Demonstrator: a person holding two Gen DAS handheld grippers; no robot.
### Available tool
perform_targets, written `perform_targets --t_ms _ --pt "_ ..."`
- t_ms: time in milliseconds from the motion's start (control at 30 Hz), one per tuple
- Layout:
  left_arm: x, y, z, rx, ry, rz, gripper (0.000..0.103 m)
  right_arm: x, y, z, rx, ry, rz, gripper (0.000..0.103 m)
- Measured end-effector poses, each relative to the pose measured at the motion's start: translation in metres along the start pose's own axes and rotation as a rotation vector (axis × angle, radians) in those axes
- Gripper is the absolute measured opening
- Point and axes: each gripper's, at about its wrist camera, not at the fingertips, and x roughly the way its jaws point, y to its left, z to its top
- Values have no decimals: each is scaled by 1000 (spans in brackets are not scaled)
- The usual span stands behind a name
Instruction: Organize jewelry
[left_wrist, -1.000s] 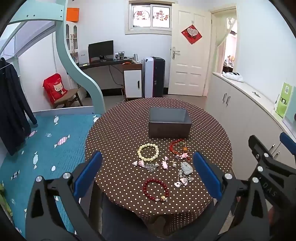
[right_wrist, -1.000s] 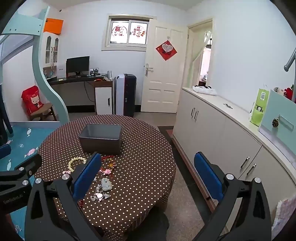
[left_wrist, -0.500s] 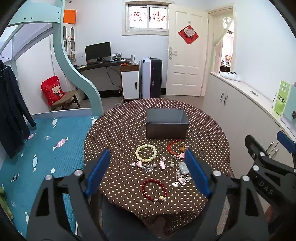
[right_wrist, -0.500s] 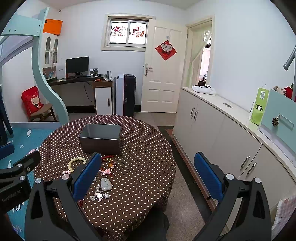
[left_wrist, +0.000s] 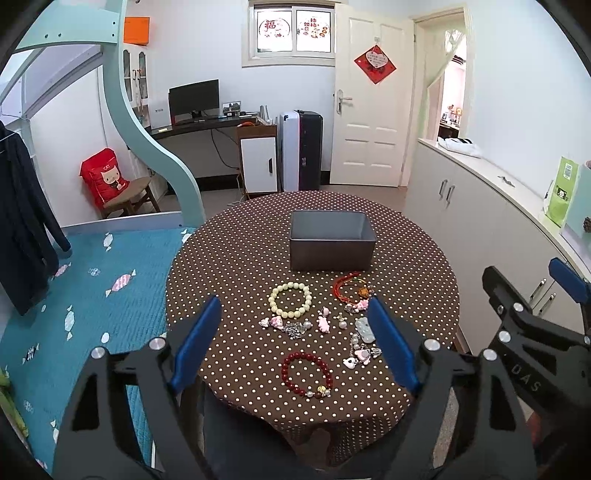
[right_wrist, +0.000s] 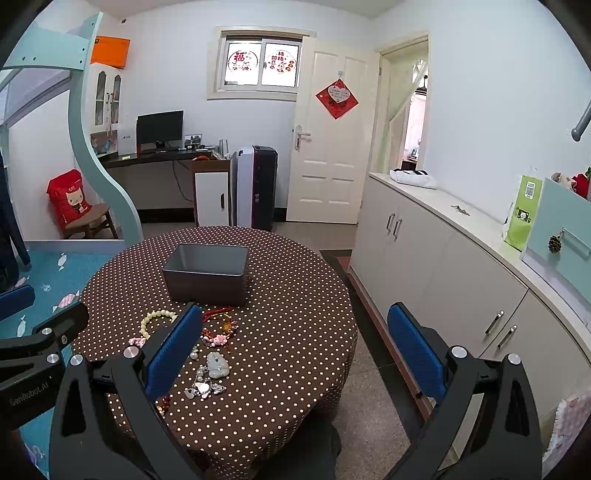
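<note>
A grey open box (left_wrist: 331, 239) stands at the middle of a round table with a brown polka-dot cloth (left_wrist: 236, 258). In front of it lie a cream bead bracelet (left_wrist: 290, 299), a red cord bracelet (left_wrist: 351, 287), a dark red bead bracelet (left_wrist: 306, 373), a pale jade pendant (left_wrist: 364, 328) and several small charms (left_wrist: 291, 326). My left gripper (left_wrist: 295, 343) is open and empty, held above the near jewelry. My right gripper (right_wrist: 295, 350) is open and empty, over the table's right side; the box (right_wrist: 207, 272) and pendant (right_wrist: 218, 363) show there too.
A bed with a teal cover (left_wrist: 74, 295) stands left of the table. White cabinets (right_wrist: 461, 280) run along the right wall. A desk with a monitor (left_wrist: 194, 98), a suitcase and a closed door stand at the back.
My left gripper has narrowed somewhat and drawn back a little from the table. The right gripper has barely moved. The jewelry lies as before.
</note>
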Motion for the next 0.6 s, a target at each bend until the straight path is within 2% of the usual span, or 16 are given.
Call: perform_targets --t_ms 167,600 --pt "-3 2 2 -9 -13 21 82 -1 1 0 0 -3 4 96" --pt "-2 -1 2 -3 -17 13 87 -2 2 3 -3 -8 7 96"
